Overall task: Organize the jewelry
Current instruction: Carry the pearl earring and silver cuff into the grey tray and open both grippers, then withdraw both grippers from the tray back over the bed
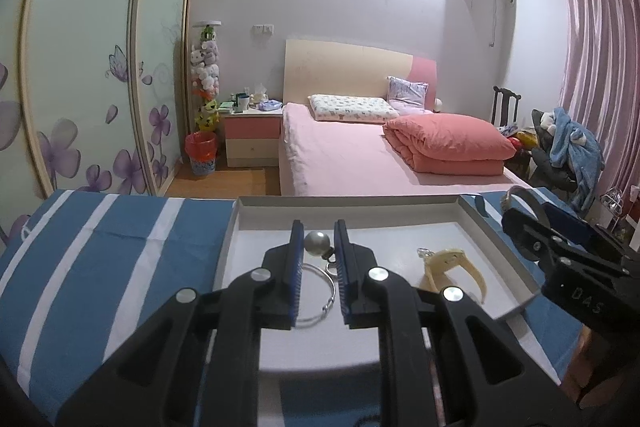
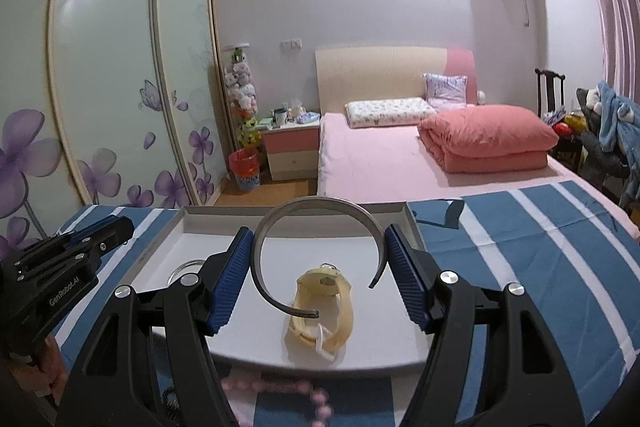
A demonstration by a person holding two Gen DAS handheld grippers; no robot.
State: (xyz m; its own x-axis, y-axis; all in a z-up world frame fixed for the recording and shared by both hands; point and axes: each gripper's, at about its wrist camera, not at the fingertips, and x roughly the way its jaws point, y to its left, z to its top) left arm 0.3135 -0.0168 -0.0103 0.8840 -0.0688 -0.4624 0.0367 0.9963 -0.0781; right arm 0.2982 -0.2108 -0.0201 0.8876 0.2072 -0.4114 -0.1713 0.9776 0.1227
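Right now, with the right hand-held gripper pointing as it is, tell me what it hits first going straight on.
The right hand-held gripper, shut on a silver open bangle, points down into the white tray. The cream watch lies below; the bangle would probably meet the tray's floor or far wall first, though depth is unclear.

Between your left gripper's [image 1: 319,233] blue pads [image 1: 297,247] you hold a pearl bead [image 1: 317,244], its small ring hanging under it. Below the fingers a thin silver bangle [image 1: 320,291] lies in the white tray [image 1: 496,247]. To the right of the fingers rests a cream watch [image 1: 452,267]. Farther right, your right gripper [image 1: 560,247] carries a metal cuff [image 1: 530,211].
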